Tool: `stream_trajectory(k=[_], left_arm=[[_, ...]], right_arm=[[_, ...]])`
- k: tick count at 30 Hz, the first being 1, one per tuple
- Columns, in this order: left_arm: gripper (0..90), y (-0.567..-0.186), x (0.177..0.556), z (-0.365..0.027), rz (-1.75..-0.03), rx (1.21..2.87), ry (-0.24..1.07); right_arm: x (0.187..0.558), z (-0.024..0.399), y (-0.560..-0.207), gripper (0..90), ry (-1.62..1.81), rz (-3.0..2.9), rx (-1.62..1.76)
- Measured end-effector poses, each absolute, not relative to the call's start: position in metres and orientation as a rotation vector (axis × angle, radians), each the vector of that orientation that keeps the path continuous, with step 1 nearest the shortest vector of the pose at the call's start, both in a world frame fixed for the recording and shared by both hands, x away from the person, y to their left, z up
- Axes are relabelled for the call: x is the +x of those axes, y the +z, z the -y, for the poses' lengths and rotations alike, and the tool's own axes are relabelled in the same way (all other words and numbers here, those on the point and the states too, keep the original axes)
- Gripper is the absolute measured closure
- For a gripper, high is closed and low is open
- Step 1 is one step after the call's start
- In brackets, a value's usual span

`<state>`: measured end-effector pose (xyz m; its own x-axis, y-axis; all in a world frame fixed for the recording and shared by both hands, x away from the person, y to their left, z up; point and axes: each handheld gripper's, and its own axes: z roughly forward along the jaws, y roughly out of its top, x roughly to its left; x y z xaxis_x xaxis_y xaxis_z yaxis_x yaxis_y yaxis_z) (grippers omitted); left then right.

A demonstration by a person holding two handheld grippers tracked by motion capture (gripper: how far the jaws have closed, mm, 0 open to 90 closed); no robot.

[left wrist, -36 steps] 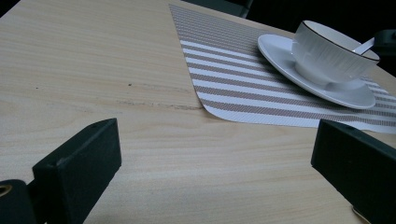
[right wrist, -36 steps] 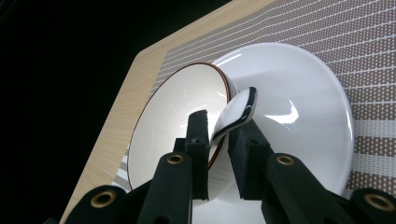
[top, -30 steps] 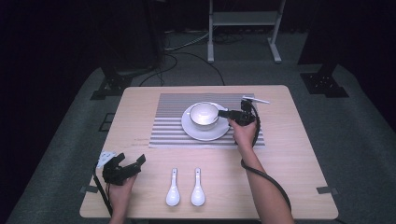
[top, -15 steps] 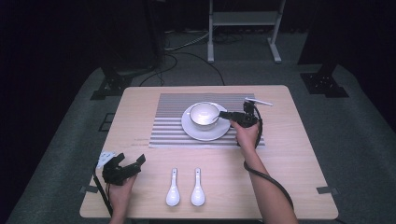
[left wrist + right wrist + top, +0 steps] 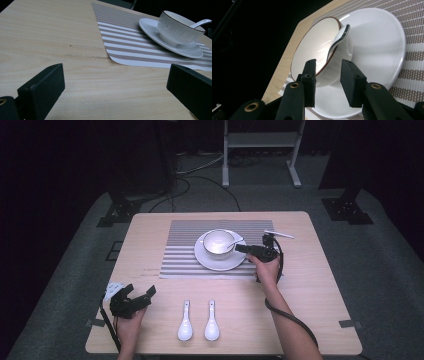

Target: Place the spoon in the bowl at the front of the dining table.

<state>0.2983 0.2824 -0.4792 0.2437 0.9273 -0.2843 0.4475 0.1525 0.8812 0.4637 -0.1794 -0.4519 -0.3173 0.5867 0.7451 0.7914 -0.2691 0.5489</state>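
I sit at the near edge of a light wooden table, a two-jaw gripper in each hand. Nearest me, my left gripper rests low over the front left corner of the table, its jaws spread wide apart with nothing between them; in the left gripper view they frame bare wood. Just to its right, close to the front edge, two white ceramic spoons lie side by side on the table, handles pointing away from me, bowls toward me.

Farther out, in the middle of the table, lies a striped placemat of grey and white bands. On it sits a white saucer, and on the saucer a white bowl with a thin dark rim. A third white spoon rests inside the bowl, its handle leaning over the rim on the right side.

My right gripper reaches in from the right, just beside the bowl. In the right gripper view its jaws stand a little apart, one on either side of the bowl's rim below the spoon handle, clamping nothing.

Beyond the table is dark grey floor with cables and the legs of a metal stand.
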Motion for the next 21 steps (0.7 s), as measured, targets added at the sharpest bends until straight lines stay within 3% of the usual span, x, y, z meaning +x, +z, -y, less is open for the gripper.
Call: stream_trajectory(k=[21], left_arm=[[0.4,-0.479,0.298,-0.282,-1.364,1.471,0.574]], right_arm=[[0.433,0.189,-0.458,58.9,-1.607,1.856,-1.641]])
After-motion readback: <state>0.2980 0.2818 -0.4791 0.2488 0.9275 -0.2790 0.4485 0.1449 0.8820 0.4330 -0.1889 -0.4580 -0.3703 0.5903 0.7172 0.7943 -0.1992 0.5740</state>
